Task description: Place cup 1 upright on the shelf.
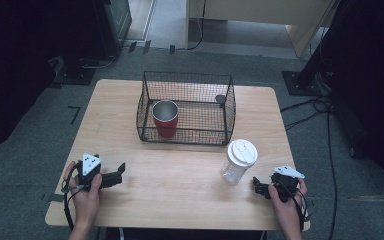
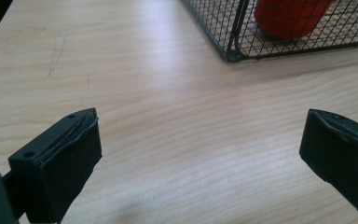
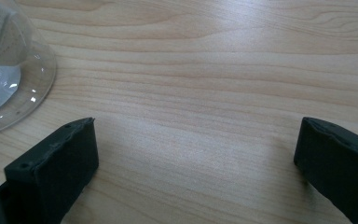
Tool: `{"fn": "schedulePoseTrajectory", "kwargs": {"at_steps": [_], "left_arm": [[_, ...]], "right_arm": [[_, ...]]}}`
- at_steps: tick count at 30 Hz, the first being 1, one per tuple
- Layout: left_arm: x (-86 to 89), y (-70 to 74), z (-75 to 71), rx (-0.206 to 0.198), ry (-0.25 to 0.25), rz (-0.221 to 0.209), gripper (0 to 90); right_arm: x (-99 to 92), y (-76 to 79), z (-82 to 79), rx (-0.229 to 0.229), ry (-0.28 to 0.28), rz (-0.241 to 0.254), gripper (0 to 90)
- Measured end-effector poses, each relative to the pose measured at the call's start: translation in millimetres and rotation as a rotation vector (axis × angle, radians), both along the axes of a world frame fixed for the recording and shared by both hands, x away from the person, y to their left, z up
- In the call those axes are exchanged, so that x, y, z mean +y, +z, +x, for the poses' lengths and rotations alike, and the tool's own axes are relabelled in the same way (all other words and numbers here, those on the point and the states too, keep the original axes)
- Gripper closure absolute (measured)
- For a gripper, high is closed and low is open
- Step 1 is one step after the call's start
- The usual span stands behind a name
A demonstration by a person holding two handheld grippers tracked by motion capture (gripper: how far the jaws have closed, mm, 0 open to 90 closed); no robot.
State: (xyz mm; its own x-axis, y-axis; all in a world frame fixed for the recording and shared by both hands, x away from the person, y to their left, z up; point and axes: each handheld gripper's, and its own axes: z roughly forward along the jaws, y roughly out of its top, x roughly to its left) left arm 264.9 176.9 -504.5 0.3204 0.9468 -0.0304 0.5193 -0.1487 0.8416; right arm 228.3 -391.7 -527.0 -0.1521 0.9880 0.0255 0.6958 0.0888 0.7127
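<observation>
While both claws rest low over the counter (image 1: 180, 180), this is how things lie, all placed against the wire basket (image 1: 186, 107).
Wire basket: black mesh, at the far middle of the counter.
Red cup (image 1: 165, 118): upright inside the basket, in its left half, near the front wall.
Clear jar (image 1: 239, 161): upright with a white lid, just off the basket's front right corner, outside it.
Right claw (image 1: 258, 185): nearer the person than the basket, near the jar and apart from it; jaws spread wide, nothing between them.
Left claw (image 1: 120, 172): off the basket's front left corner, well apart; jaws spread wide, holding nothing.
</observation>
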Motion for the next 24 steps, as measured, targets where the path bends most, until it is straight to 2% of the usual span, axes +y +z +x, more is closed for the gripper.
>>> {"fn": "schedulePoseTrajectory", "kwargs": {"at_steps": [10, 12, 15, 18, 20, 23, 24], "left_arm": [[18.3, -9.7, -4.8, 0.074, 0.031, 0.020, 0.0], [21.3, -10.1, -5.8, 0.084, 0.035, 0.019, 0.0], [25.7, -10.5, -6.8, 0.106, 0.054, 0.041, 0.0], [28.3, -11.1, -6.7, 0.129, 0.053, 0.040, 0.0], [27.9, -11.6, -6.6, 0.144, 0.049, 0.060, 0.0], [25.7, -13.7, -3.5, 0.196, 0.038, 0.101, 0.0], [25.5, -14.0, -2.8, 0.202, 0.033, 0.101, 0.0]], "right_arm": [[0.0, 0.0, 0.0, 0.000, 0.000, 0.000, 0.0], [0.0, 0.0, 0.0, 0.000, 0.000, 0.000, 0.0], [0.0, 0.0, 0.0, 0.000, 0.000, 0.000, 0.0], [0.0, 0.0, 0.0, 0.000, 0.000, 0.000, 0.0], [0.0, 0.0, 0.0, 0.000, 0.000, 0.000, 0.0], [0.0, 0.0, 0.0, 0.000, 0.000, 0.000, 0.0], [0.0, 0.0, -0.1, 0.000, 0.000, 0.000, 0.0]]}}
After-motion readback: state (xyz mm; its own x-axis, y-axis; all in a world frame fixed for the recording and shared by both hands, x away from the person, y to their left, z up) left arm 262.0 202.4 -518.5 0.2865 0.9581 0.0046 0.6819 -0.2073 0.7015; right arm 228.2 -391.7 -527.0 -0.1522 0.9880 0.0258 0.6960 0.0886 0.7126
